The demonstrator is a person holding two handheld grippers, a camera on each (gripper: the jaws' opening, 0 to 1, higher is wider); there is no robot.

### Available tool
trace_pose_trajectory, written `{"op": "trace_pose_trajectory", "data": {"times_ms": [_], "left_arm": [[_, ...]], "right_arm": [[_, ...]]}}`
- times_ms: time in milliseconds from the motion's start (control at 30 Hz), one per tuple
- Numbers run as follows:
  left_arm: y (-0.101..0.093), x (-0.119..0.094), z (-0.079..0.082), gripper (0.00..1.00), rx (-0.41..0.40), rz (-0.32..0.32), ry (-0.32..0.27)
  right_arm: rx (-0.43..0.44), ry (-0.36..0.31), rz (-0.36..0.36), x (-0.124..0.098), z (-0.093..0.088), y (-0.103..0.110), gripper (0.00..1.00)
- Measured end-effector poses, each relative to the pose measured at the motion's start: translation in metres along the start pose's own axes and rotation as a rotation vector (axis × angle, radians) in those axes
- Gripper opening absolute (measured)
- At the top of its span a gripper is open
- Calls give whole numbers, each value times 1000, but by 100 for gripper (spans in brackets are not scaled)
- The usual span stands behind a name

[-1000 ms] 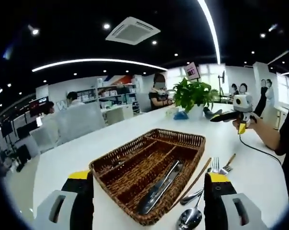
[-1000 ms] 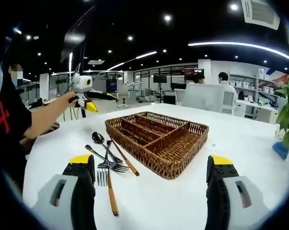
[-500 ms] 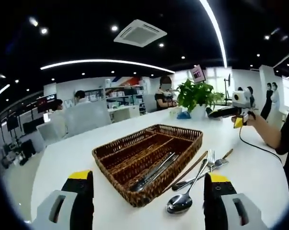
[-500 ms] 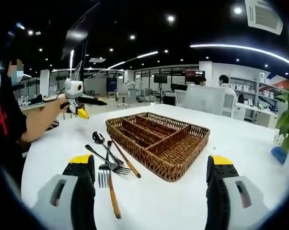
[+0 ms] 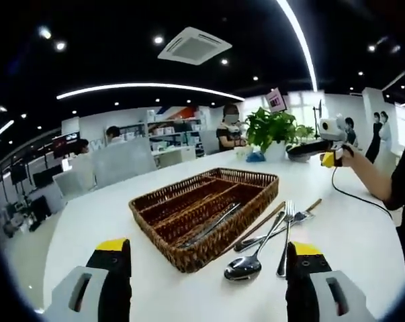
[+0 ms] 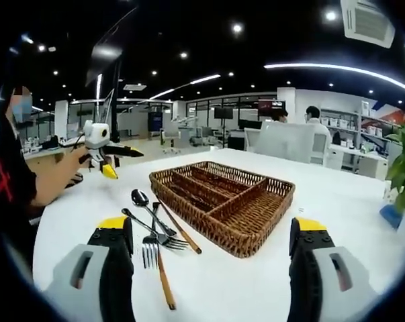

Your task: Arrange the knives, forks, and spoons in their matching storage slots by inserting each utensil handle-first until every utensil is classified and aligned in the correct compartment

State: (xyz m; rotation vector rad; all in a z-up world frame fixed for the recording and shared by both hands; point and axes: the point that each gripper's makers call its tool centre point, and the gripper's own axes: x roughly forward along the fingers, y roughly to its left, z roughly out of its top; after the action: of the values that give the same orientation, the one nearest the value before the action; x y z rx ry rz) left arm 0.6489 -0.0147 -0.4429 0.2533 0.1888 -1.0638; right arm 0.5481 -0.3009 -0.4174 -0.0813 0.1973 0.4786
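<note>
Left gripper (image 5: 202,282) open; wicker tray (image 5: 189,251) holds knives (image 5: 212,225).

Open table around a wicker tray, loose cutlery to one side

In the left gripper view, bare white table (image 5: 88,215) lies near and left of the wicker tray (image 5: 189,251); a spoon (image 5: 246,258), forks (image 5: 286,231) and wooden-handled pieces crowd its right side, with a potted plant (image 5: 273,131) at the far edge.

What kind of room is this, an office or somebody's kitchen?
Likely an open-plan office: a long white table, shelving and desks behind, ceiling air-conditioning unit, and a potted plant. The wicker cutlery tray seems brought in.
</note>
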Motion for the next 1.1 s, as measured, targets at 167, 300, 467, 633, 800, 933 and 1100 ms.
{"op": "trace_pose_trajectory", "data": {"times_ms": [167, 300, 467, 633, 800, 933, 1100], "left_arm": [[6, -4, 3, 100, -33, 15, -29], [9, -3, -5, 100, -36, 21, -1], [4, 0, -2, 100, -38, 5, -11], [8, -1, -2, 100, -38, 22, -16], [9, 1, 0, 100, -42, 28, -34], [9, 2, 0, 100, -25, 43, -26], [10, -4, 0, 100, -27, 35, -24]], "right_arm": [[-19, 8, -11, 2, 0, 1, 99], [-34, 22, -32, 1, -3, -3, 99], [-24, 16, -76, -4, -3, -16, 99], [-27, 26, -98, -3, -5, -21, 100], [-29, 32, -100, -2, -6, -20, 100], [-33, 29, -94, -2, -3, -17, 100], [-45, 37, -87, 0, -3, -14, 100]]}}
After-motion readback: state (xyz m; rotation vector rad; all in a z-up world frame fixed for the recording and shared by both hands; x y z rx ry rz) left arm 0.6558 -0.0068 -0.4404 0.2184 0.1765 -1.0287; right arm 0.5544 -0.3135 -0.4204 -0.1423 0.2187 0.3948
